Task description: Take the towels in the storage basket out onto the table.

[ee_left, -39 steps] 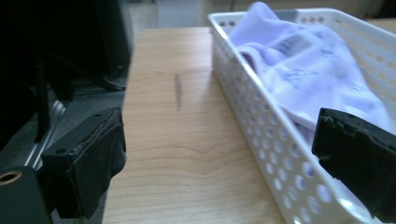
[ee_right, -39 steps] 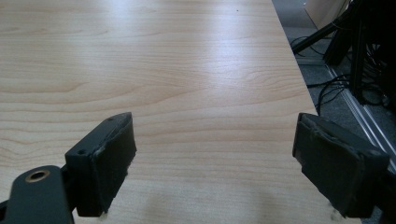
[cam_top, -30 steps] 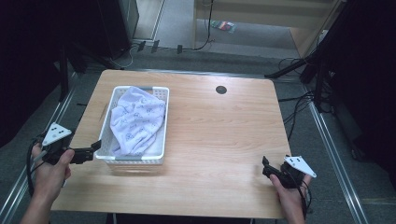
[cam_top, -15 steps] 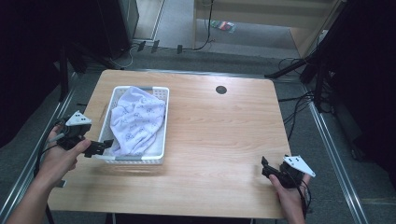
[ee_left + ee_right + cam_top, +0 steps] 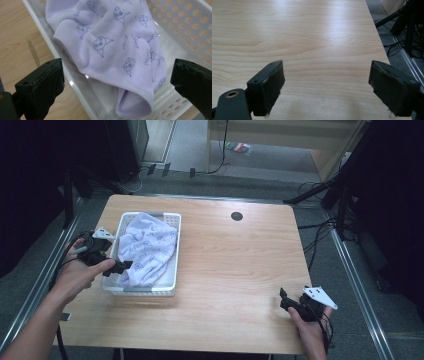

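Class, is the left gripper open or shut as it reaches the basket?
Open: its own view shows both jaws spread wide, with the cloth in the basket between them.

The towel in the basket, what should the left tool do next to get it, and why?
Probably dip a little lower and close on the towel. In the left gripper view the left tool is open, its jaws set either side of the towel's folded edge, above the white basket and not yet gripping. The right tool rests open at the table's near corner.

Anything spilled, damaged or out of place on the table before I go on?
Nothing stands out. The printed cloth lies crumpled inside the white basket, one folded edge riding up its left wall. The left gripper is open over it; the right gripper is open above bare table.
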`<state>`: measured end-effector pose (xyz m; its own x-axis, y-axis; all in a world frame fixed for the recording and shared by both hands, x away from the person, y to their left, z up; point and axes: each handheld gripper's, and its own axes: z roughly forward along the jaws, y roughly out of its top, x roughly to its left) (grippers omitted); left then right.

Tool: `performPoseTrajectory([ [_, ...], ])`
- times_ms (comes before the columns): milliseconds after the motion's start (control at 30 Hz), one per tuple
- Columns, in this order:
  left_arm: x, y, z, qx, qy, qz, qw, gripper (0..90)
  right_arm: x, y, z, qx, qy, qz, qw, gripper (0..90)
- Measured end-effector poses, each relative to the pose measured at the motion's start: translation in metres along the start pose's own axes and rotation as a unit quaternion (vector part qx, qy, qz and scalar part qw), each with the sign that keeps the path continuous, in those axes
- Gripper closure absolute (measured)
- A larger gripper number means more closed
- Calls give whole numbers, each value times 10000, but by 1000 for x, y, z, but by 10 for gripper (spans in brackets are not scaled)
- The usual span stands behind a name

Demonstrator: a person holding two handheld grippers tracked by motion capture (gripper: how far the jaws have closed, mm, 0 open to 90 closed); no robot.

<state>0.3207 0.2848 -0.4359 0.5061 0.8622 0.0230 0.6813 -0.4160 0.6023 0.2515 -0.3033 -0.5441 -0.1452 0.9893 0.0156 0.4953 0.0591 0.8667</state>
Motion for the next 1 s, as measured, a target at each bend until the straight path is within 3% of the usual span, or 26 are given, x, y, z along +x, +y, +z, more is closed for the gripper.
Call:
performPoseTrajectory([
  [533, -2, 29, 23, 429, -124, 145, 9989, 0, 0, 0, 0, -8, 4, -34, 10000, 125],
  [633, -2, 37, 31, 559, -252, 133, 9980, 0, 0, 0, 0, -8, -7, -10, 10000, 125],
  [767, -2, 41, 37, 616, -254, 135, 9977, 0, 0, 0, 0, -9, -1, -10, 10000, 125],
  [1000, -1, 52, 57, 927, -306, 143, 9951, 0, 0, 0, 0, -6, 17, -11, 10000, 126],
])
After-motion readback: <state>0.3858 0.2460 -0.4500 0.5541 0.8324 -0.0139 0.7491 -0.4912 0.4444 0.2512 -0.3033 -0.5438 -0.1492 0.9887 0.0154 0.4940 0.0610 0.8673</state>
